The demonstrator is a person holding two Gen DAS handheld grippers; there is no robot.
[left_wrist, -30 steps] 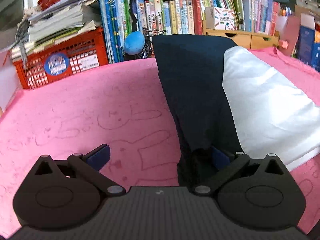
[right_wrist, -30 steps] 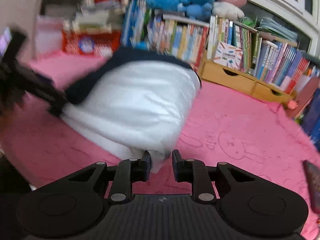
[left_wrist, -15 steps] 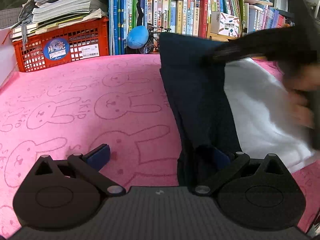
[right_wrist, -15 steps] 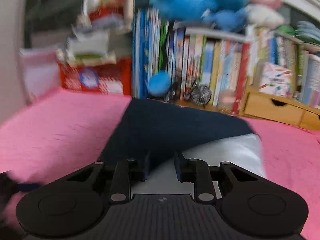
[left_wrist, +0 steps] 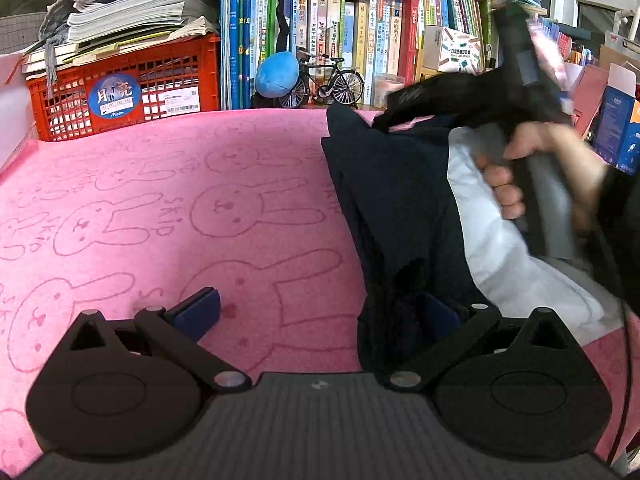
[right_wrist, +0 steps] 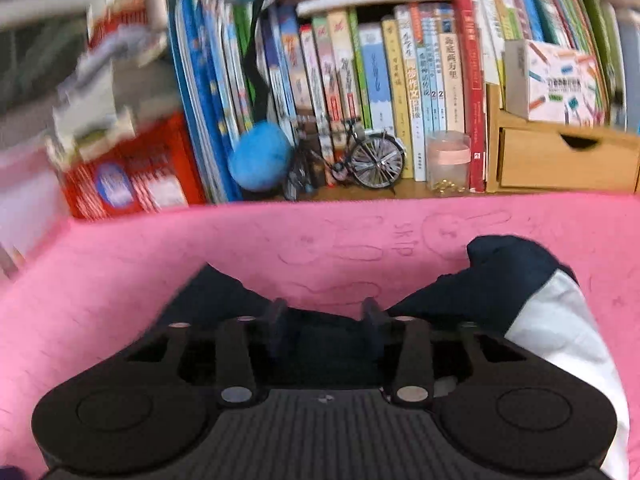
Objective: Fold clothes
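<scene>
Navy-and-white garment (left_wrist: 400,208) lies folded over on the pink bunny blanket (left_wrist: 160,220). Right gripper (right_wrist: 324,316) has just carried its white edge across and spread its jaws — fold dropped. Left gripper (left_wrist: 320,312) stays wide open, navy hem against one pad.

left gripper (left_wrist: 320,312): matte black body across the bottom of the left wrist view, ribbed grey-black centre plate with a small pale mark
left gripper linkages: black bars, a silver screw head at each pivot, round embossed discs lower left and lower right
left gripper pads (left_wrist: 198,312): dark blue, rectangular
right gripper (right_wrist: 323,316): same black build at the bottom of the right wrist view, ribbed plate, silver screws (four small, two large)
right gripper fingers (right_wrist: 276,320): black, narrow
right hand (left_wrist: 532,172): right of the left wrist view, blurred; dark sleeve at the frame edge
cable (left_wrist: 622,380): thin, black, lower right
</scene>
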